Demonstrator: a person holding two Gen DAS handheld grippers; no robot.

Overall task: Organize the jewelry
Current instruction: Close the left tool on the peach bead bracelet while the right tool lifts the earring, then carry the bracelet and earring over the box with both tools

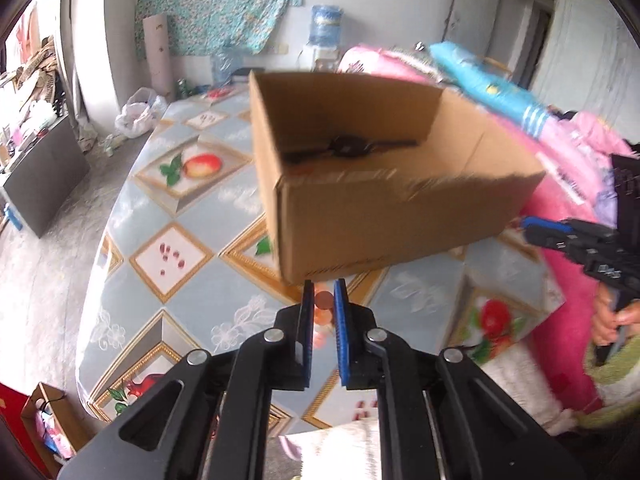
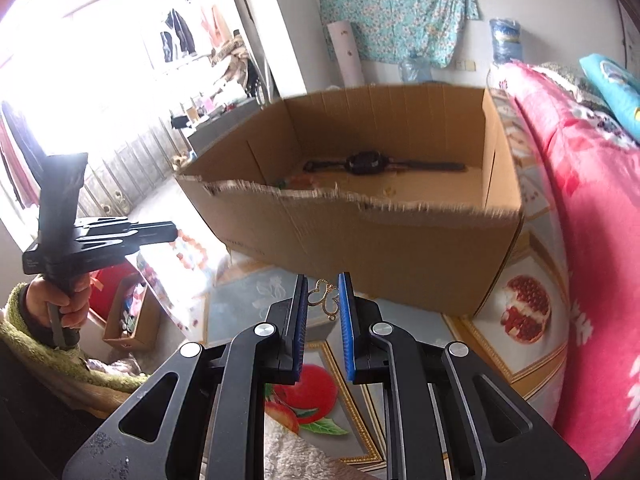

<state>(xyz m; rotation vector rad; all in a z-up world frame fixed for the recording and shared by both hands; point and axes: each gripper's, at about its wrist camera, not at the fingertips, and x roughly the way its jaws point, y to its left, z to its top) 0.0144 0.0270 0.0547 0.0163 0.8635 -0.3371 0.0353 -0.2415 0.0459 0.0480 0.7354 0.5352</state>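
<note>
An open cardboard box (image 1: 400, 216) (image 2: 400, 248) stands on the table just beyond both grippers. A black wristwatch (image 1: 348, 146) (image 2: 362, 162) lies flat on its floor, with small coloured bits beside it. My left gripper (image 1: 324, 282) is shut on a string of orange and pink beads (image 1: 323, 310), which hangs below its pads. From the right wrist view, the same beads (image 2: 192, 250) dangle at the left gripper's (image 2: 174, 230) tip. My right gripper (image 2: 323, 276) is shut on a gold openwork ornament (image 2: 324, 300). It shows at the right edge of the left wrist view as the right gripper (image 1: 528, 226), held by a hand.
The table (image 1: 172, 256) (image 2: 532, 344) wears a cloth printed with fruit and diamond frames. A pink blanket (image 2: 592, 240) and a blue cushion (image 1: 488, 88) are heaped along its right side. A small box of odds and ends (image 2: 128, 320) sits on the floor to the left.
</note>
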